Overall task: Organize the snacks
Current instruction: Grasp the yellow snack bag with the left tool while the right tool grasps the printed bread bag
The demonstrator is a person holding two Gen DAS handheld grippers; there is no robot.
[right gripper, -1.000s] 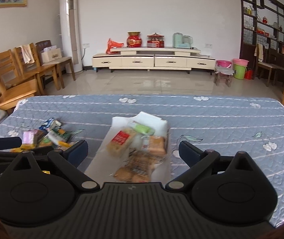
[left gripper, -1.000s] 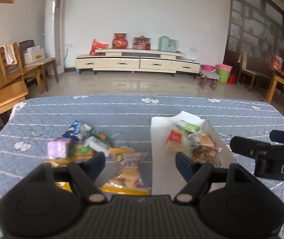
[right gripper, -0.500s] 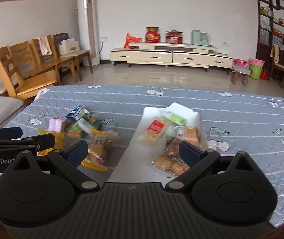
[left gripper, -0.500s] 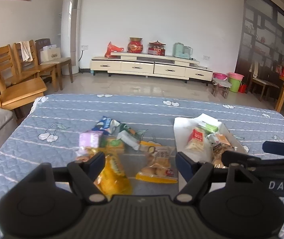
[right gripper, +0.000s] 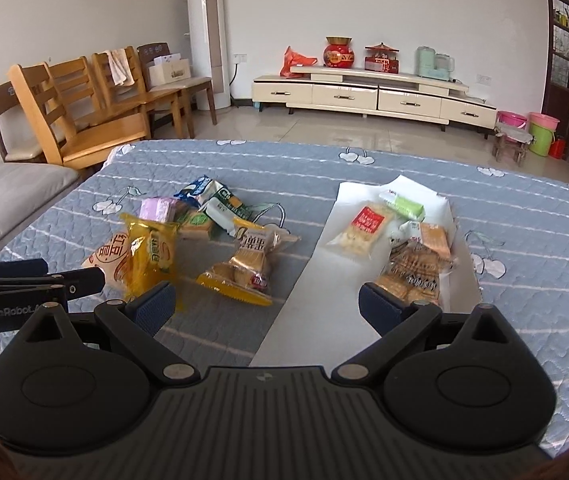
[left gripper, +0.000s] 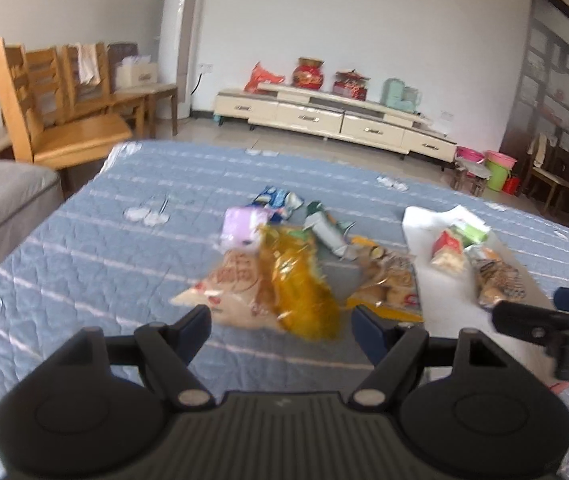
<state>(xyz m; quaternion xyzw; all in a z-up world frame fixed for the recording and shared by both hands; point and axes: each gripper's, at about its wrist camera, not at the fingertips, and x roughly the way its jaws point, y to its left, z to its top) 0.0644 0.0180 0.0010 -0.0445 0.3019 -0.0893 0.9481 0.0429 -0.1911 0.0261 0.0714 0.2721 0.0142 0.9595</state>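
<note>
Right wrist: four snacks on white tray (right gripper: 348, 192), loose pile (right gripper: 188, 236) still beside it; both grippers (right gripper: 266, 304) (left gripper: 280, 320) apart, empty.

The left gripper (left gripper: 280, 320) points forward and slightly downward, its jaws standing apart with nothing clamped between the pads — the view from its own camera is blurred. In the right wrist view it shows at the left edge as a dark bar seen from the side, its fingers (right gripper: 80, 278) lying one over the other. The right gripper (right gripper: 266, 306) is tilted downward too, jaws spread wide and empty. Both hover side by side — apart, not touching.
</note>
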